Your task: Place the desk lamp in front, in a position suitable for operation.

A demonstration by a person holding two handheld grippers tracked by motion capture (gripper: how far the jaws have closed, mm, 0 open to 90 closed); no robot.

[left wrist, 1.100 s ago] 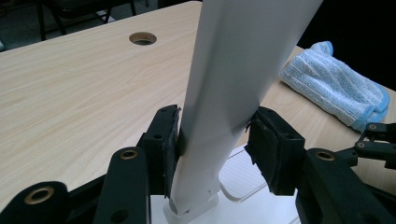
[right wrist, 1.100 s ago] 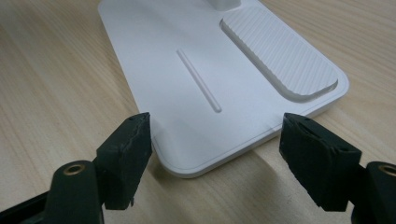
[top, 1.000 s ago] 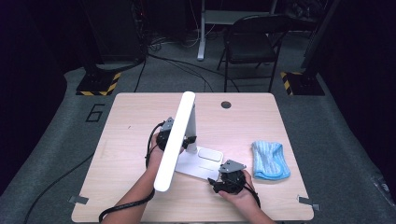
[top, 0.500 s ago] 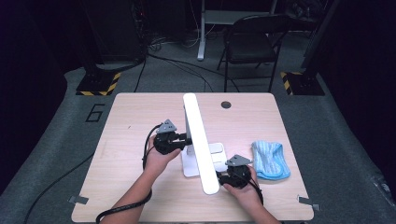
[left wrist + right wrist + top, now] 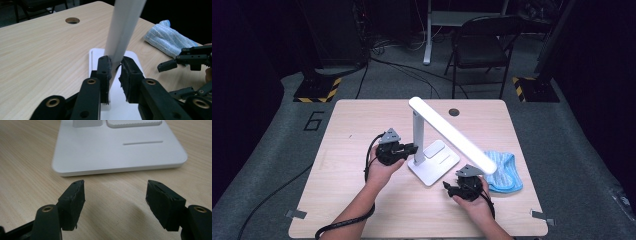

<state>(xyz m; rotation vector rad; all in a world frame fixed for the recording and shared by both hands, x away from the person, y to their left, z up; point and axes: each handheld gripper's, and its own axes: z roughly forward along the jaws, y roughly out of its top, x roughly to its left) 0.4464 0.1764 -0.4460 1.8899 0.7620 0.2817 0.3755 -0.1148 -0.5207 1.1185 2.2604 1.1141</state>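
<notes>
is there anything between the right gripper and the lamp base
Nothing visible. The right gripper has open jaws aimed at the near edge of the lamp base, with only bare table between them. The blue cloth lies off to its side, and the left gripper clamps the lamp post.
</notes>
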